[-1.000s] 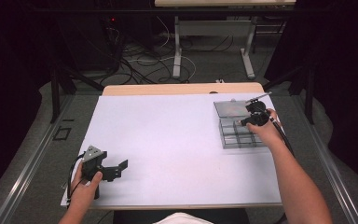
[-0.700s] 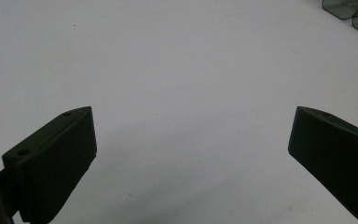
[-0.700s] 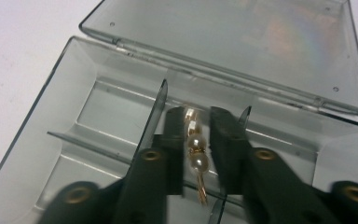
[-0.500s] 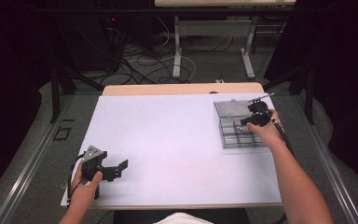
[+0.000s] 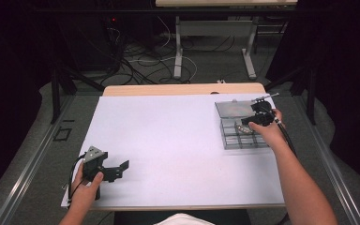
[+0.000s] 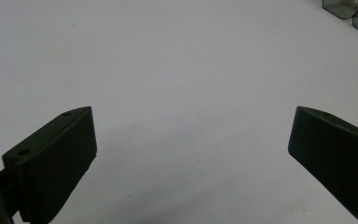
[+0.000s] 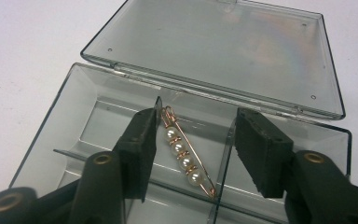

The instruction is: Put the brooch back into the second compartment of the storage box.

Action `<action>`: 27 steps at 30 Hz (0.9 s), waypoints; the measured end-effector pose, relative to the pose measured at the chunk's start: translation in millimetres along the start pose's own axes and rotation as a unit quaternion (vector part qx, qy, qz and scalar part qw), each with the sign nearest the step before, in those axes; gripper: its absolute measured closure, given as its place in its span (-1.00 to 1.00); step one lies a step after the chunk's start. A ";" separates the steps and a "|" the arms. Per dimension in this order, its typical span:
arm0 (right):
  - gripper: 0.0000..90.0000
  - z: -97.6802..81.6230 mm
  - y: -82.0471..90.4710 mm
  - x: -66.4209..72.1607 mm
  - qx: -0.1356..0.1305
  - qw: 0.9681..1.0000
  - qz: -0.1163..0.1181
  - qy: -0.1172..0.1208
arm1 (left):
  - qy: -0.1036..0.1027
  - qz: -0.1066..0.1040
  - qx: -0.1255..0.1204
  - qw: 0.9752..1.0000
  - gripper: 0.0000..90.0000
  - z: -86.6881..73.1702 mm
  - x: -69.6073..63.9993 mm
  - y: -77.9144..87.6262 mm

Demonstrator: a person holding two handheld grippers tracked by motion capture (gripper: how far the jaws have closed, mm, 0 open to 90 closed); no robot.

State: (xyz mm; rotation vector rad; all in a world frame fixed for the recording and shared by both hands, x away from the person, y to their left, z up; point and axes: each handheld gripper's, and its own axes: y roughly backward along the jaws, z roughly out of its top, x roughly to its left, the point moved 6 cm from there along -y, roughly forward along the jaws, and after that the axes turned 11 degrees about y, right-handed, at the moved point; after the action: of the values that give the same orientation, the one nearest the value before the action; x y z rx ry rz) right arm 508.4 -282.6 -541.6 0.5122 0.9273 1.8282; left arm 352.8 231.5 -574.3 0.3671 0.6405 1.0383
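A clear plastic compartment box (image 5: 246, 142) lies open at the table's right, its lid (image 7: 223, 46) folded back flat. A gold pin with several pearls (image 7: 184, 156) lies in one compartment, seen in the high view as a pale pin (image 5: 241, 127). My right gripper (image 7: 199, 112) reaches down into that compartment. Its jaws have just been opening and stand on either side of the pin, the left pad close beside it and the right well clear. From above, the right gripper (image 5: 249, 123) hangs over the box. My left gripper (image 5: 121, 169) rests open at the table's front left, nothing between its fingers (image 6: 56, 158).
The white table top (image 5: 168, 136) stretches between the two hands. Behind its wooden far edge (image 5: 183, 89) are cables and desk legs on the floor. A corner of the box (image 6: 349, 11) shows far off in the left gripper view.
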 end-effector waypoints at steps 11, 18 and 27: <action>-0.14 3.5 6.8 -1.6 -0.016 1.000 0.002 -0.010 | -0.001 -0.002 0.002 1.000 -0.97 0.0 0.0 -0.5; -0.31 3.5 10.1 0.0 -0.017 1.000 0.009 -0.012 | -0.001 0.001 0.002 1.000 -0.97 0.1 0.5 -0.6; -0.51 3.8 14.5 6.2 -0.021 1.000 0.016 -0.002 | 0.000 0.001 0.002 1.000 -0.97 0.2 0.6 -0.7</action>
State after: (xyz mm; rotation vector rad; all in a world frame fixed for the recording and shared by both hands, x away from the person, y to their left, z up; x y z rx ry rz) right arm 500.0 -278.9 -528.2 0.5070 0.8818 1.8718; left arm 353.6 231.7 -574.7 0.3714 0.6419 1.0394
